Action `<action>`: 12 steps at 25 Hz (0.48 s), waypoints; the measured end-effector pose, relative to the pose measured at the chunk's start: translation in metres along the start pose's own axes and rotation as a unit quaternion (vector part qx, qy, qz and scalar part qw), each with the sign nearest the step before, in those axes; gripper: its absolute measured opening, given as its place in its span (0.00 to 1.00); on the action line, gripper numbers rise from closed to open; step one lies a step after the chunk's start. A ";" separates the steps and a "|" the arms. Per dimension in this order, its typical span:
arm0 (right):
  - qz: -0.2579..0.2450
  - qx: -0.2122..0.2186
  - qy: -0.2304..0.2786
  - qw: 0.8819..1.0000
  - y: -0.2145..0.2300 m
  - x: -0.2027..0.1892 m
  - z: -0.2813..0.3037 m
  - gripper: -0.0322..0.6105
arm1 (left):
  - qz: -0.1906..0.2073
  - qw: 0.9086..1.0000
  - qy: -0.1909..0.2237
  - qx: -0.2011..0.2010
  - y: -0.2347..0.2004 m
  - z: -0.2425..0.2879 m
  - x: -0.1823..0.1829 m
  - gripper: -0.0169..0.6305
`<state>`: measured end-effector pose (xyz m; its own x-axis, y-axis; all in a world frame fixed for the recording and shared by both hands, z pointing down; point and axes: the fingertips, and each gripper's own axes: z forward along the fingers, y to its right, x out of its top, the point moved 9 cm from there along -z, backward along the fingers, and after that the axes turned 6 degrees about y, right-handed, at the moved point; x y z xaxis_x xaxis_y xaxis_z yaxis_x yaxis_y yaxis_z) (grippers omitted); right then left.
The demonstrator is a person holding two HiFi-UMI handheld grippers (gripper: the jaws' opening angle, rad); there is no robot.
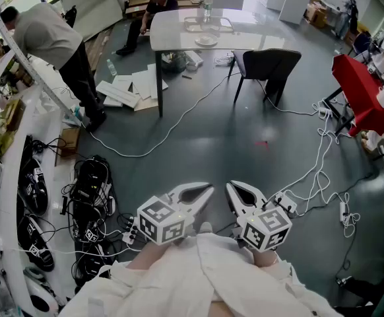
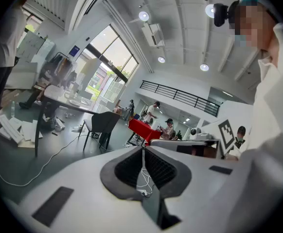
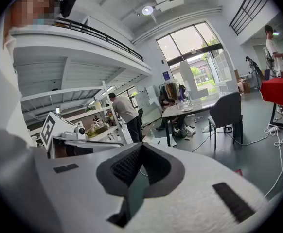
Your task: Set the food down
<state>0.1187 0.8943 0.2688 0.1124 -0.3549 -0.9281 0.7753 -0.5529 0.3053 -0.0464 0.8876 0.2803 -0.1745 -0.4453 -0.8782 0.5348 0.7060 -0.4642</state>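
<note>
Head view: the left tongs (image 1: pixel 207 189) and right tongs (image 1: pixel 231 186) are held close to the person's body, side by side and pointing out over the bare floor (image 1: pixel 231 137). Both look closed and empty. No food shows anywhere near them. The only likely place for it is the white surface (image 1: pixel 179 28) well away across the room, where a plate (image 1: pixel 206 41) sits, but what it holds is too small to tell. A dark chair (image 1: pixel 268 65) stands beside that surface.

Left gripper view: the tongs are pressed together at the tip, with nothing between the ribbed pads, only distant floor and cable beyond.

Right gripper view: the tongs are fully together and carry nothing. The surface and chair stand far ahead.

With no food in view, its handling is a guess: probably light and soft, easily crushed or greasy. It would be best taken gently at its firmest edge, or by its dish or wrapper, and kept level.
</note>
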 end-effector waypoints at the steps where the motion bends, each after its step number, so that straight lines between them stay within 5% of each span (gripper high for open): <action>1: -0.002 0.003 0.002 1.000 0.000 0.001 0.003 0.05 | 0.002 1.000 0.002 0.001 -0.002 0.000 0.002 0.07; 12: -0.016 0.018 -0.006 1.000 0.003 0.004 0.008 0.05 | 0.017 1.000 0.001 0.010 -0.001 0.001 0.004 0.07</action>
<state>0.1165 0.8849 0.2676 0.0793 -0.3452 -0.9352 0.7556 -0.5911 0.2823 -0.0465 0.8843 0.2773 -0.1572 -0.4207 -0.8935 0.5570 0.7093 -0.4320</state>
